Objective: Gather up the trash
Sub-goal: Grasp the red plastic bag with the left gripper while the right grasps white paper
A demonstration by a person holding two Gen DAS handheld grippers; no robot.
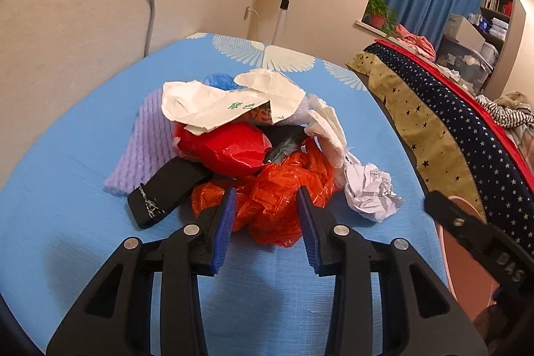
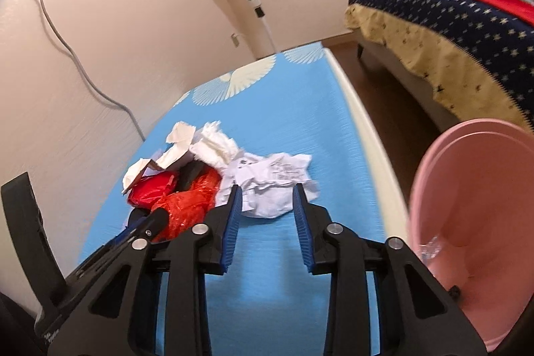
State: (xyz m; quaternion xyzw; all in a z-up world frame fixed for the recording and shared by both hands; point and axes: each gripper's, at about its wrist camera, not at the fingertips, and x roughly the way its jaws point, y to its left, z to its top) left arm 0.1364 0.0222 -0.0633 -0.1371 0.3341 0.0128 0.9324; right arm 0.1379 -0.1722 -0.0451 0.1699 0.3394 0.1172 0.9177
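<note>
Because the crumpled white paper is light, springy and loosely balled, we judge it needs only a gentle pinch across its bulging middle, which should crush a little and hold. It lies on the blue table at the 3 o'clock edge of the trash heap, touching the orange plastic bag, which looks thin, slippery and soft. Our right claw is partly open around the paper's near edge, gripping nothing; our left claw is partly open astride the orange bag, pads not pressing. The pink bin waits at 3 o'clock.
</note>
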